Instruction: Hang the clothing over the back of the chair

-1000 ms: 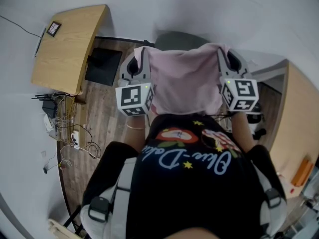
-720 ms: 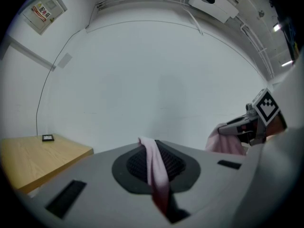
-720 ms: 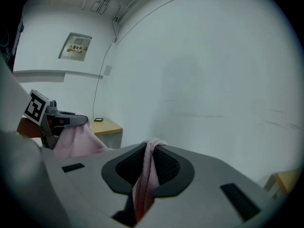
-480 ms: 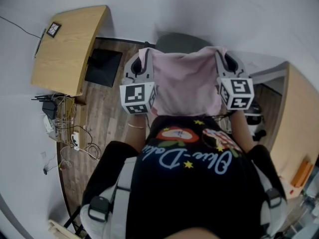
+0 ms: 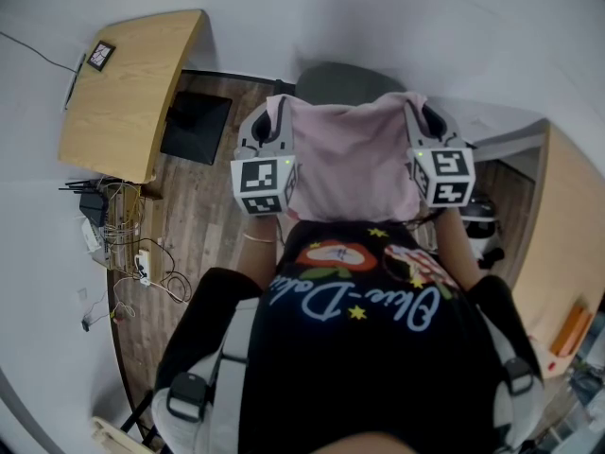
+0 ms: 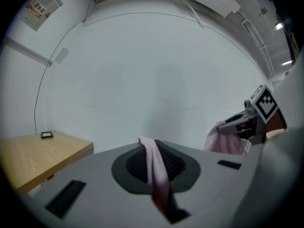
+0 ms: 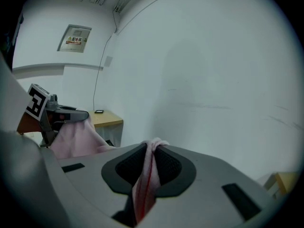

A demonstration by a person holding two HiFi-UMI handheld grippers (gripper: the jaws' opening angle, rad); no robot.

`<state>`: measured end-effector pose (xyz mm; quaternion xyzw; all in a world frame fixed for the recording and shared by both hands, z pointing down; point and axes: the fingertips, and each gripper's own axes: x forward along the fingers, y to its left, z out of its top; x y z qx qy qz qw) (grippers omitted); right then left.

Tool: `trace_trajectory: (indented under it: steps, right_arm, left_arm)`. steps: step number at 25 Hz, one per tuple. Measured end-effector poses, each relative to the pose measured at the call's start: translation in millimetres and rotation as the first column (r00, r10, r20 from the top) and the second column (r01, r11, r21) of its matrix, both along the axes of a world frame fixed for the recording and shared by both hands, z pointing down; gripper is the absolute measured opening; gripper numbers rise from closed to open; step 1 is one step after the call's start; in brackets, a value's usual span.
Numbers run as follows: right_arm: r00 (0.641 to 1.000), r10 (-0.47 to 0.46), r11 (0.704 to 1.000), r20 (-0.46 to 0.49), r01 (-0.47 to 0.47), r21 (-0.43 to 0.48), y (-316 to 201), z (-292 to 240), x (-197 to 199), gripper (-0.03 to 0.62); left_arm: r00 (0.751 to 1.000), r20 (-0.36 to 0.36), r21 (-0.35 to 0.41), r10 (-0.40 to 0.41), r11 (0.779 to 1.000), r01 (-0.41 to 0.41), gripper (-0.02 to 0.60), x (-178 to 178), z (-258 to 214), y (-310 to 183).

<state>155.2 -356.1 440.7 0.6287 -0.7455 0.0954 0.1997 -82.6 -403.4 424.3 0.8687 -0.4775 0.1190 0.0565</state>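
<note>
The room has white walls (image 5: pixel 425 26) and a wood floor (image 5: pixel 203 225), and a dark chair back (image 5: pixel 345 81) stands just ahead of the person. The pink garment (image 5: pixel 350 159) hangs spread on the near side of that chair back. One top corner is pinched tight in the left gripper (image 5: pixel 273 107) and the other in the right gripper (image 5: pixel 417 105). Over the last second both grippers have sunk a little and drawn slightly inward, lowering the top hem toward the chair back. I'd judge the draping is about to begin; whether cloth touches the chair yet I cannot tell.
</note>
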Motion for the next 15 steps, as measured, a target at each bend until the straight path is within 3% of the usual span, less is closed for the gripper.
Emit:
trace_trajectory:
  steps: [15]
  right_arm:
    - [0.999, -0.023, 0.997, -0.024, 0.021, -0.076, -4.8, 20.3, -8.6, 0.034]
  left_arm:
    - [0.999, 0.024, -0.043, -0.026, 0.999, 0.027, 0.008, -5.7, 18.5, -5.7]
